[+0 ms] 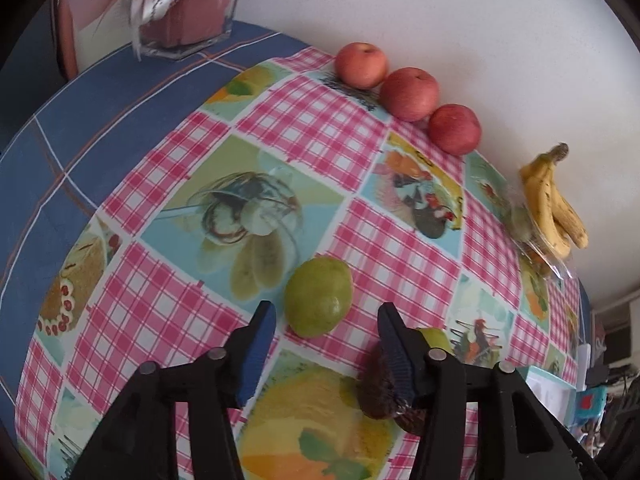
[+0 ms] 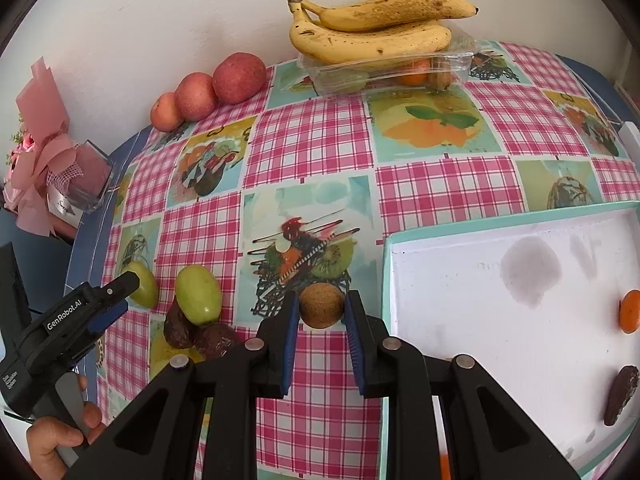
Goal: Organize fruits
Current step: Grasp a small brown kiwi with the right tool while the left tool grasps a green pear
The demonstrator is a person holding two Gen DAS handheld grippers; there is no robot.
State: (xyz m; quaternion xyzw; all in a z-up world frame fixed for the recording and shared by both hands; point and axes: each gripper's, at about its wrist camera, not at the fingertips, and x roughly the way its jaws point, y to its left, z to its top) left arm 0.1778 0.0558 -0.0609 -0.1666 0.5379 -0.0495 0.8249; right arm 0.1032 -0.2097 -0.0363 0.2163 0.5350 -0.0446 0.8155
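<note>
The right tool (image 2: 321, 316) pinched a small, firm kiwi (image 2: 321, 305) across its middle; the left tool (image 1: 326, 320) gaped empty behind a smooth, slippery green fruit (image 1: 319, 297).

Kiwi (image 2: 321, 305): brown, fuzzy, between right gripper's (image 2: 321, 320) blue pads. Green fruits (image 2: 199, 294) beside dark wrinkled fruits (image 2: 212, 342) on cloth. Three red apples (image 2: 239, 77) by wall. Spotted bananas (image 2: 372, 36) atop clear punnet (image 2: 384, 70).

Bright, even daylight; strong fisheye edge-warping.
</note>
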